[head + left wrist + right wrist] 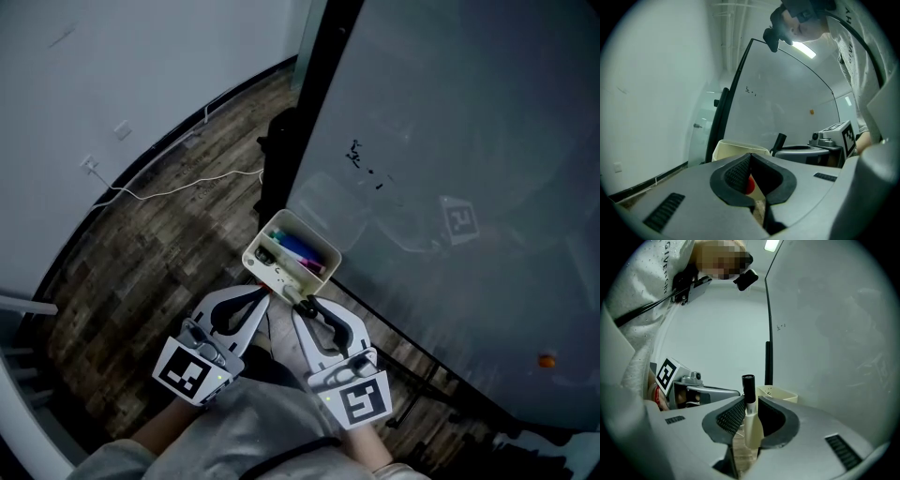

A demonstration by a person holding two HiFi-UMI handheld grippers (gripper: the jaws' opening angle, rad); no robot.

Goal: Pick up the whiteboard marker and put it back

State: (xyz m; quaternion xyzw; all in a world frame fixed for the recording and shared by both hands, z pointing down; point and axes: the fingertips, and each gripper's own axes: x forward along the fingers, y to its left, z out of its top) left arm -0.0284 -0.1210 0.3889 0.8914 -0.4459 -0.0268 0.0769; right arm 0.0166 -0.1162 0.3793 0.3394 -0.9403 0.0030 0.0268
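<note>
Both jaws of the right gripper (751, 401) clamp the whiteboard marker (748, 387) upright. The left gripper (750, 156) is closed, empty, beside the tray (265, 267).

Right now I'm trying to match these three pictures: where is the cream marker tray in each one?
Head view: the tray sits at centre, at the whiteboard's lower left corner.
Left gripper view: the tray is low and left of centre, peeking over the jaws.
Right gripper view: the tray is just right of centre, behind the jaws.
Shared landmark: the black post along the whiteboard's edge runs down to the tray in all three.
</note>
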